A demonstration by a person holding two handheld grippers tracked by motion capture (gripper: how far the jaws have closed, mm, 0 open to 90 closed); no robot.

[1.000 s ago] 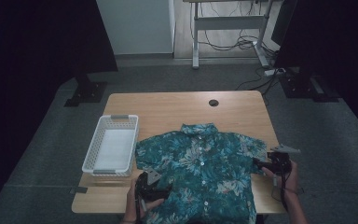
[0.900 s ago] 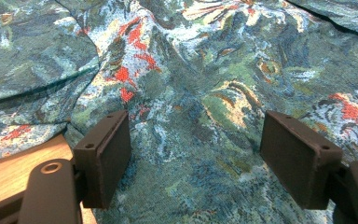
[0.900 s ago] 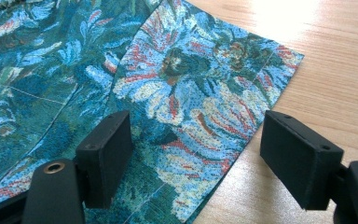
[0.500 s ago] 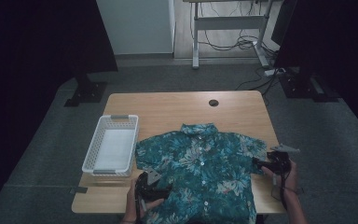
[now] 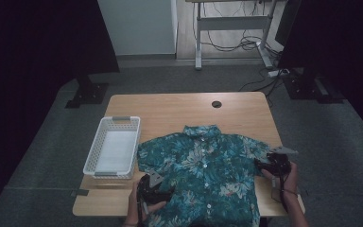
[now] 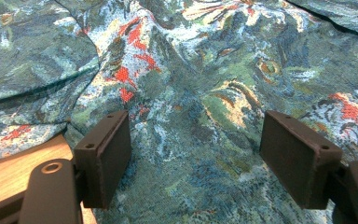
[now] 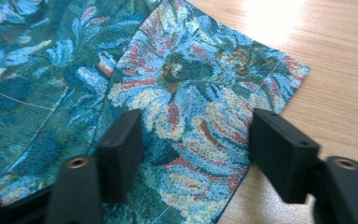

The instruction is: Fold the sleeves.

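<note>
A teal floral short-sleeved shirt (image 5: 203,175) lies flat and buttoned on the wooden table (image 5: 170,113), collar towards the far side. My left gripper (image 5: 163,192) rests at the shirt's lower left edge. Its jaws stand wide open over rumpled fabric (image 6: 205,70), with the gripper (image 6: 196,140) gripping nothing. My right gripper (image 5: 261,164) sits at the shirt's right sleeve. In the right gripper view the sleeve (image 7: 205,84) lies between the jaws of the gripper (image 7: 196,130). They have just been closing, but gaps remain at both pads.
A white plastic basket (image 5: 97,156) stands on the table's left side, beside the shirt's left sleeve. A round cable hole (image 5: 216,104) is near the far edge. Bare wood (image 7: 335,70) lies right of the sleeve. The shirt hem hangs over the near edge.
</note>
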